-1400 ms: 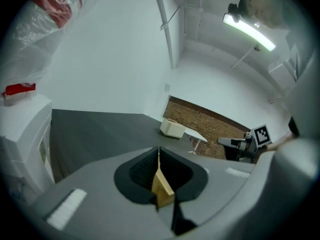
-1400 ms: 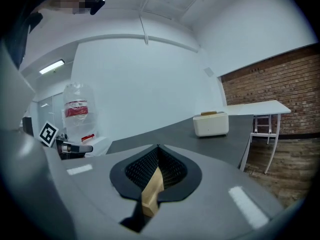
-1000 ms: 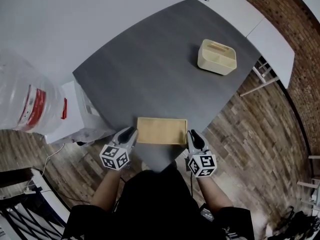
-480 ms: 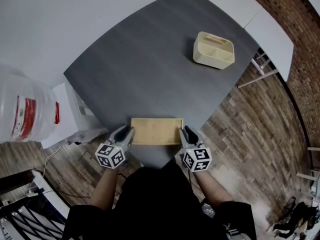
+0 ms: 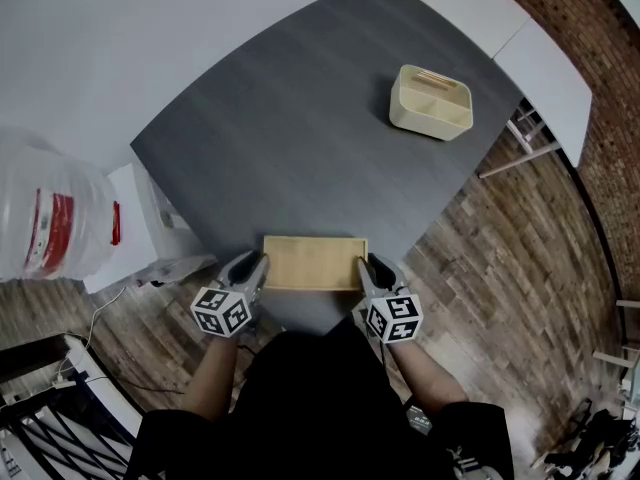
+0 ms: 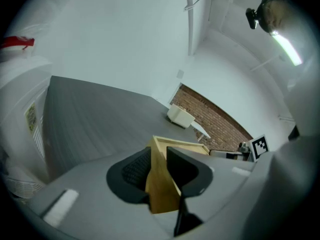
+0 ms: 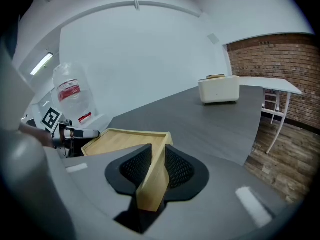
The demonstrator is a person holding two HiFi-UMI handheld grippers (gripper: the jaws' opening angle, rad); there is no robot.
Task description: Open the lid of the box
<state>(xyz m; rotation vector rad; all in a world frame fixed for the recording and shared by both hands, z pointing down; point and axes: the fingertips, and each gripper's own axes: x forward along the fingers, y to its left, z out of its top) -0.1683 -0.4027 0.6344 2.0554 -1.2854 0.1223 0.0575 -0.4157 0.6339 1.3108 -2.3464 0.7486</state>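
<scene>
The wooden lid (image 5: 315, 261) lay flat on the dark grey counter (image 5: 300, 138), at its near edge, in the lower middle of the head view. It had a raised rim around a pale inner face, with its long sides running across the frame. The left claw (image 5: 258, 263) met its left short end and the right claw (image 5: 368, 264) its right short end, and each carried its marker cube just below, toward the person's arms.

In the left gripper view a corner of the lid stood between the two dark pads and filled the gap, so that claw was clenched on the lid. In the right gripper view the rim at the lid's other end ran up between the ribbed pads. The right jaws had just been closing, and both pads lay against the wood, so that claw also gripped the lid.

The cream box (image 5: 431, 101) sat well apart from the lid, toward the counter's far corner in the upper right of the head view. It was open on top, with a bar across its inside. A large clear water bottle (image 5: 50, 213) with a red label stood off the counter at the left edge of the frame. Wood-plank floor (image 5: 500, 268) showed at the right, and a brick wall (image 5: 600, 58) ran along the upper right.
</scene>
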